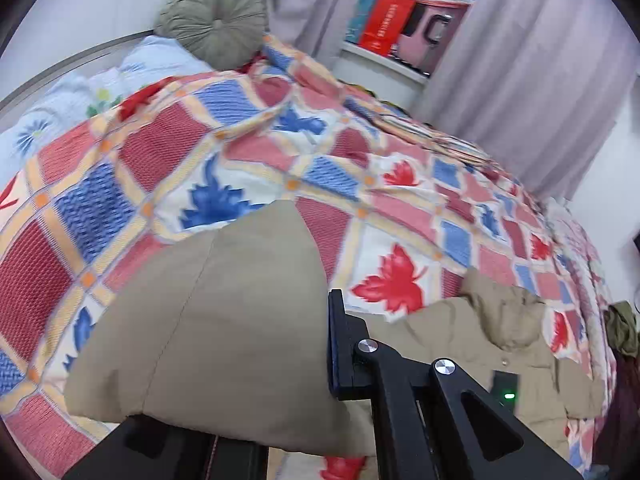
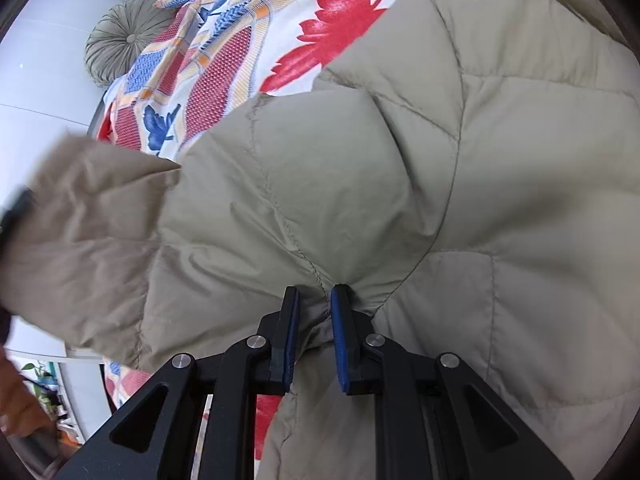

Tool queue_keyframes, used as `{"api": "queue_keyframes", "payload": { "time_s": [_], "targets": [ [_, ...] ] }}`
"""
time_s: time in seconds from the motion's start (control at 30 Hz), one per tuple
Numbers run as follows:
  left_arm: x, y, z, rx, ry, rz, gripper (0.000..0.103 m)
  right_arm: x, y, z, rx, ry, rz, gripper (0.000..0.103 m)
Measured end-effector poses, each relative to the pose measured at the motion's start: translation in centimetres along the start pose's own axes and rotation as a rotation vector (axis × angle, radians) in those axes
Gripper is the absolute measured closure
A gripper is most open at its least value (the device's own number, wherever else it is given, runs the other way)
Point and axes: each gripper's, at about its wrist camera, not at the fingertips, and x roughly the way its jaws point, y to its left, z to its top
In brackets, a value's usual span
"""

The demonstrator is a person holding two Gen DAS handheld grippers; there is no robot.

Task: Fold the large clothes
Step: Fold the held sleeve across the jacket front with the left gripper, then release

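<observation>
A beige quilted puffer jacket lies on a bed covered by a leaf-patterned quilt. My left gripper is shut on a raised flap of the jacket. The fabric drapes over and hides its left finger, and only the right finger shows. The jacket's collar end rests on the bed to the right. In the right wrist view the jacket fills most of the frame. My right gripper is shut on a pinched fold at a seam. A blurred part of the jacket sticks out to the left.
A round green cushion leans at the head of the bed beside a pale floral pillow. Grey curtains frame a sill with a red box. A person's hand shows at the lower left. Dark clothes hang past the bed's right edge.
</observation>
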Motion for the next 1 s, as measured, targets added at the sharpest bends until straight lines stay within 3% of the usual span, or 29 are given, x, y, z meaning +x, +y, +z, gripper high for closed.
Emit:
{"api": "queue_keyframes", "payload": {
  "time_s": [0.13,0.27,0.4,0.5,0.63,0.77,0.87,0.9,0.93,0.97,1.0],
  "targets": [
    [0.5,-7.9,-0.1,0.103,0.014,-0.143,0.095,-0.7,-0.2,0.2,0.009,0.033,0.041,0.087],
    [1.6,-16.1,-1.9,0.205,0.051,-0.245,0.095,-5.3,-2.2,-0.7,0.047,0.009,0.078,0.086],
    [4.5,-23.1,-5.2,0.288,0.13,-0.316,0.095,-11.9,-6.9,-2.3,0.103,-0.081,0.002,0.086],
    [8.0,-26.9,-9.2,0.36,0.215,-0.287,0.095,-16.5,-11.3,-3.8,0.165,-0.147,-0.098,0.086],
    [12.7,-28.8,-14.9,0.454,0.302,-0.165,0.095,-19.6,-16.0,-5.5,0.241,-0.181,-0.176,0.085],
    [15.0,-28.4,-18.4,0.497,0.354,-0.082,0.095,-19.8,-18.5,-6.0,0.284,-0.172,-0.164,0.085],
    [14.9,-28.3,-19.1,0.526,0.349,-0.053,0.092,-19.7,-19.6,-5.9,0.277,-0.173,-0.159,0.085],
    [14.4,-28.3,-19.0,0.529,0.354,-0.061,0.071,-19.7,-19.7,-5.6,0.278,-0.171,-0.157,0.085],
    [14.4,-28.4,-19.0,0.529,0.359,-0.068,0.034,-20.0,-20.5,-5.6,0.28,-0.171,-0.153,0.085],
    [13.6,-28.4,-18.8,0.52,0.349,-0.083,0.02,-19.9,-20.5,-5.6,0.283,-0.168,-0.153,0.085],
    [13.1,-28.5,-18.5,0.514,0.322,-0.085,0.016,-20.0,-20.6,-5.5,0.283,-0.164,-0.153,0.085]
  ]
}}
